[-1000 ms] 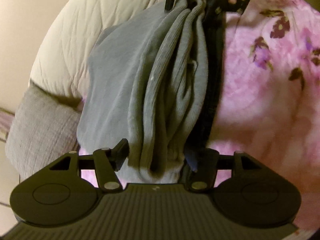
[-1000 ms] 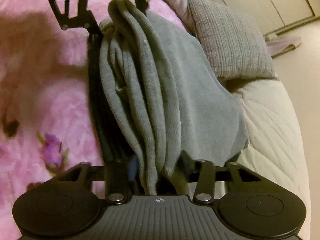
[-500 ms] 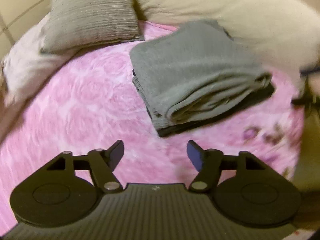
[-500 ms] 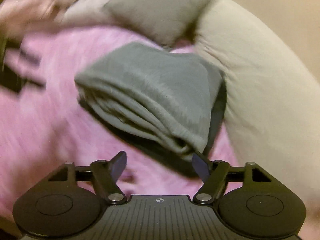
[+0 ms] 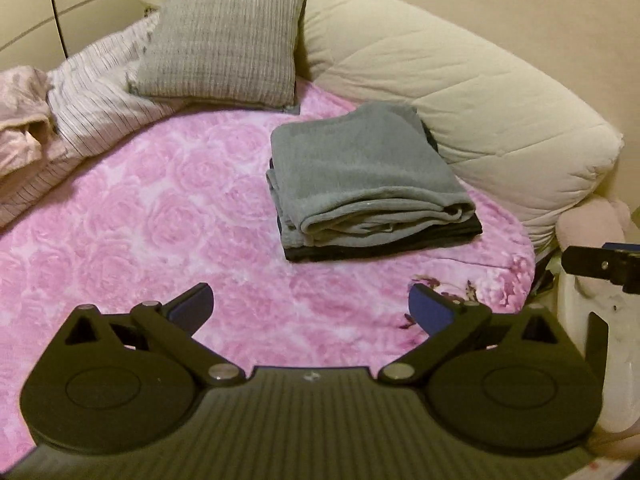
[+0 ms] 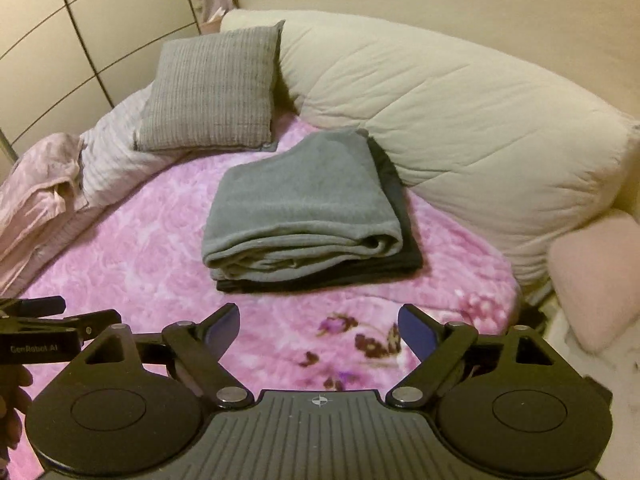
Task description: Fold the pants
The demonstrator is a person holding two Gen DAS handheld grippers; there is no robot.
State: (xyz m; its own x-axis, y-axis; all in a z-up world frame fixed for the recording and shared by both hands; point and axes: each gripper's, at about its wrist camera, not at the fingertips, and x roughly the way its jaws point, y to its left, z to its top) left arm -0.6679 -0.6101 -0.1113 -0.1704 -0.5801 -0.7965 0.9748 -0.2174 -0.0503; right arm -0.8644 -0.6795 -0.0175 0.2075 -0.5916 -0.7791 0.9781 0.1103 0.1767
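Observation:
The grey pants (image 5: 360,176) lie folded into a thick rectangle on top of a folded black garment (image 5: 384,242), on the pink rose-patterned blanket (image 5: 140,220). The same stack of grey pants (image 6: 300,208) shows in the right wrist view, beside the cream duvet. My left gripper (image 5: 310,304) is open and empty, well back from the stack. My right gripper (image 6: 318,326) is open too, with nothing between its fingers, hovering over the blanket in front of the stack. Part of the left gripper (image 6: 44,340) shows at the right wrist view's left edge.
A grey ribbed cushion (image 5: 224,40) leans at the back on a striped cover (image 5: 92,100). A rolled cream duvet (image 5: 460,96) borders the stack on the right. A crumpled pink cloth (image 5: 20,136) lies far left. A pale pink pillow (image 6: 592,280) sits at the bed's right edge.
Both grippers let go of the folded pants and pulled back from them. The stack now lies flat on the blanket, and both sets of jaws have opened wide.

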